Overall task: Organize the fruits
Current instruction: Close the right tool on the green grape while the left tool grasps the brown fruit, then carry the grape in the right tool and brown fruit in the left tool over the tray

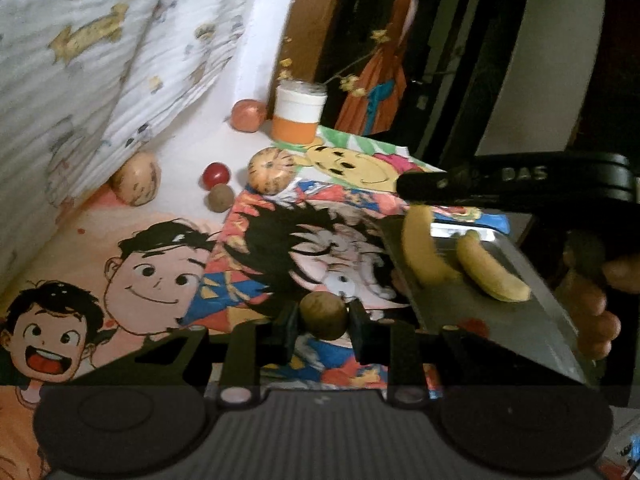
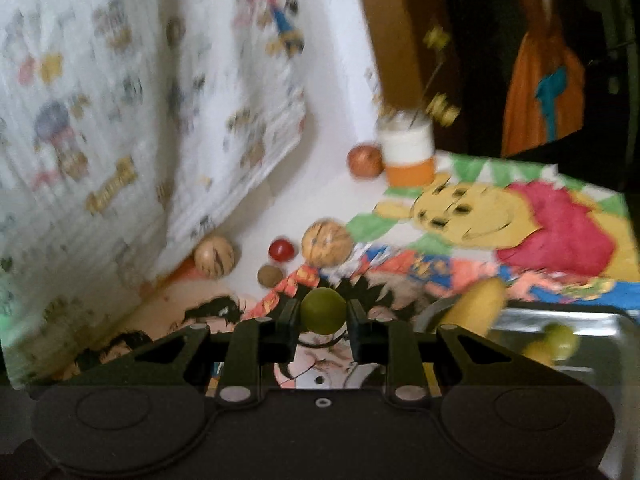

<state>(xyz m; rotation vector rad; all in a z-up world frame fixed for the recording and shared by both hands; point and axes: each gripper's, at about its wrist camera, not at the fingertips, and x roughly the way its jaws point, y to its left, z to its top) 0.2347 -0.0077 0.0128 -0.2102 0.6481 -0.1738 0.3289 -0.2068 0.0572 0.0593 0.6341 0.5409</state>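
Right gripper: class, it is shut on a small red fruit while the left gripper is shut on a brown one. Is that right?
Not quite. The right gripper is shut on a green fruit, not a red one, as the right wrist view shows. The left gripper is indeed shut on a brown fruit.

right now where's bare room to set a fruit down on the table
Free: the white strip between the patterned cloth and the red fruit, and the cartoon mat in front. The tray has bare metal nearer the camera than its bananas. Crowded: around the striped fruit and the jar.
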